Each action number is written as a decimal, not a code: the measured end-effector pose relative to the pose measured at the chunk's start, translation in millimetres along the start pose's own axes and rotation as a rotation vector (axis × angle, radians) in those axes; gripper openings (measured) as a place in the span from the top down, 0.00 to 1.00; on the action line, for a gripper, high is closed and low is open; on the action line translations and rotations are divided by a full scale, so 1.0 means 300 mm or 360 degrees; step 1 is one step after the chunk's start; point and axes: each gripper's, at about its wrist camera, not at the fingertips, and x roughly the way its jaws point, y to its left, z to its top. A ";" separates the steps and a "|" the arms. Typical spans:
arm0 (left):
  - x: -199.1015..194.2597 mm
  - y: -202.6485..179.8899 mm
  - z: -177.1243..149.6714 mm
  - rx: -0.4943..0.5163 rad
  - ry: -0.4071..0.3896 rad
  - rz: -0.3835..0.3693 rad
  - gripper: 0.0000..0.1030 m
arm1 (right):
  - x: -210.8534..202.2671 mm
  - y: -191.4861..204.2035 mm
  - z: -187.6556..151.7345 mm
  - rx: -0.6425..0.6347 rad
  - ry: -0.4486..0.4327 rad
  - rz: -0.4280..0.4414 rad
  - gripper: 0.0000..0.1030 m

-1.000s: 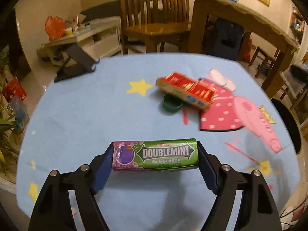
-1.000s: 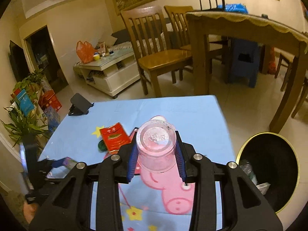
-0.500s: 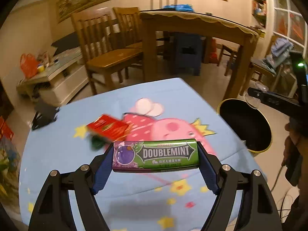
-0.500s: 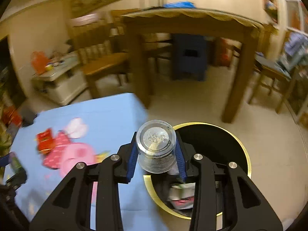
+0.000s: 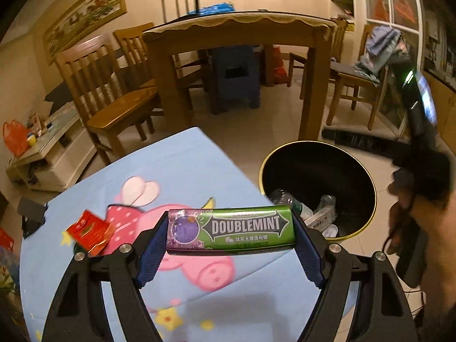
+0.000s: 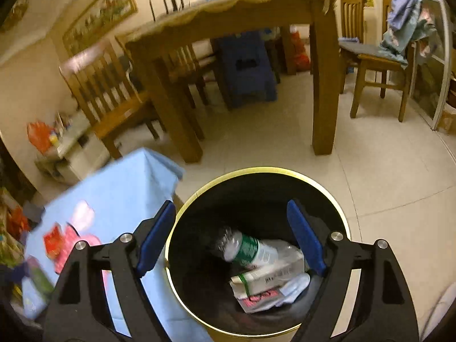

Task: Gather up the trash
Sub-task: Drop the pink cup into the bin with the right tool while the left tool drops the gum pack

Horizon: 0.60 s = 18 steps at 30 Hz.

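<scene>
Half a second ago the right gripper (image 6: 230, 233) was clamped on a clear plastic cup; now its blue-padded jaws are spread wide with nothing between them, and they hang directly over the round black trash bin with a gold rim (image 6: 327, 191).

Beside the bin stands the low table covered by a light blue cartoon cloth (image 5: 182, 165), and the bin is very near its edge. Inside the bin lie a clear plastic bottle with a green label (image 6: 245, 249), a white carton (image 6: 268, 280) and some crumpled wrapping; the released cup is maybe among them, but the blur does not let me tell.

On the cloth a red rectangular packet (image 5: 89, 232) rests near the left side.

The left gripper (image 5: 230, 235) is clenched on a green Doublemint gum pack with a purple end (image 5: 230, 230), held crosswise between the pads, above the table edge just beside the bin.
</scene>
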 end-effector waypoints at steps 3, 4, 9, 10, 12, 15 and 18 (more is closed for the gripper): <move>0.050 -0.060 0.030 0.0048 0.0021 -0.0033 0.25 | -0.093 -0.038 0.038 0.0083 -0.0164 -0.0056 0.13; 0.071 -0.084 0.043 0.0065 0.0025 -0.0044 0.25 | -0.119 -0.044 0.044 0.0111 -0.0209 -0.0076 0.11; 0.163 -0.189 0.102 0.0167 0.0010 -0.0090 0.25 | -0.243 -0.172 0.066 0.0332 -0.0421 -0.0058 0.11; 0.177 -0.205 0.112 0.0182 0.0009 -0.0096 0.25 | -0.266 -0.205 0.062 0.0377 -0.0459 -0.0080 0.11; 0.206 -0.236 0.134 0.0199 0.0016 -0.0139 0.25 | -0.295 -0.255 0.059 0.0458 -0.0509 -0.0092 0.11; 0.248 -0.275 0.170 0.0218 0.0033 -0.0222 0.25 | -0.337 -0.304 0.057 0.0523 -0.0553 -0.0066 0.11; 0.278 -0.291 0.186 0.0225 0.0055 -0.0293 0.24 | -0.360 -0.319 0.064 0.0508 -0.0571 -0.0075 0.11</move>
